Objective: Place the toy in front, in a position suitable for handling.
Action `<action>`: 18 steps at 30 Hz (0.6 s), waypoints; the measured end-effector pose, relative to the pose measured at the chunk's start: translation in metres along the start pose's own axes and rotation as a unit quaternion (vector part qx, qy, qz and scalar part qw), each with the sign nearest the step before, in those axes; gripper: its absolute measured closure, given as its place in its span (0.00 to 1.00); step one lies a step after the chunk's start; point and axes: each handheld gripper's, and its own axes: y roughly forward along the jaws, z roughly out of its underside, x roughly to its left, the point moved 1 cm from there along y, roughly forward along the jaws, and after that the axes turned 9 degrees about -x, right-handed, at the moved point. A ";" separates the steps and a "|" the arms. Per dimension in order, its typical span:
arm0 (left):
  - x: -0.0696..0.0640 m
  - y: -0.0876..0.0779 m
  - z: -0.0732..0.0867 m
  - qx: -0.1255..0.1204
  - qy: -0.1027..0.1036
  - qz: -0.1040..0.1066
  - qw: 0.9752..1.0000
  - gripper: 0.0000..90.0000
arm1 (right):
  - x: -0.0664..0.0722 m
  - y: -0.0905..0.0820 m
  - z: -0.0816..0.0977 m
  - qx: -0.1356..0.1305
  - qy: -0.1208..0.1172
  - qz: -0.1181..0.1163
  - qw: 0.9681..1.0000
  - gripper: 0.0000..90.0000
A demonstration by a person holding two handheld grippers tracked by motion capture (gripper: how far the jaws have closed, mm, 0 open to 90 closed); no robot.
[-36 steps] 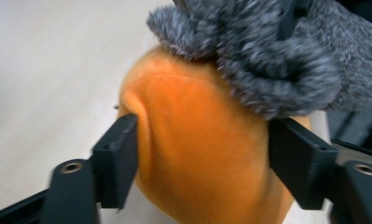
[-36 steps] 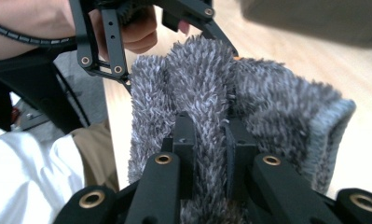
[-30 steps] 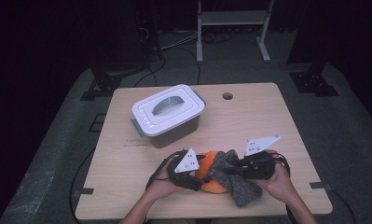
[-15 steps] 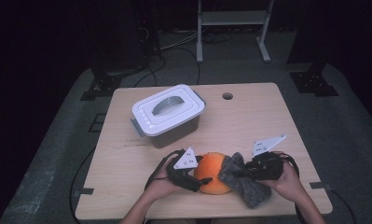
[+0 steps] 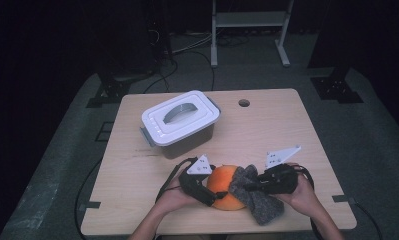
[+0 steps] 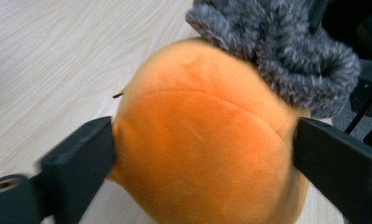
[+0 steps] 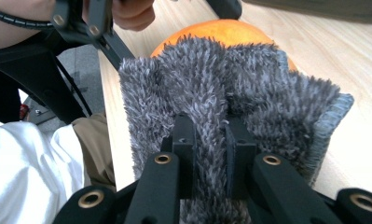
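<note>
- The grey fuzzy cloth (image 7: 230, 88) was pinched in a fold by the right hand-held gripper (image 7: 210, 140), draped over the orange plush ball (image 6: 207, 140) at the table's near edge.
- The left hand-held gripper (image 5: 203, 185) had just been spreading wider, its jaws astride the ball and touching its sides.
- Both looked soft and light (the ball would likely squash); wide flanks suit it.
- Farther back on the pale wooden table (image 5: 267, 125) stood a lidded white box (image 5: 181, 120), with dark floor beyond.
</note>
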 end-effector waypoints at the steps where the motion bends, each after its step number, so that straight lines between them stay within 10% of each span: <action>1: -0.002 -0.001 -0.001 -0.005 0.016 -0.009 1.000 0.26 | 0.001 -0.001 -0.002 -0.002 -0.005 0.007 1.000 0.86; 8: -0.016 -0.002 -0.010 -0.032 0.075 -0.042 0.996 0.37 | 0.012 -0.001 -0.017 -0.029 -0.035 0.031 0.998 0.86; 13: -0.010 -0.010 -0.007 -0.033 0.054 -0.021 0.998 0.36 | -0.001 -0.006 -0.003 -0.017 -0.014 0.036 0.999 0.86; 18: -0.005 -0.008 -0.010 -0.033 0.023 -0.020 0.999 0.11 | 0.000 -0.001 0.005 -0.004 -0.011 0.004 1.000 0.86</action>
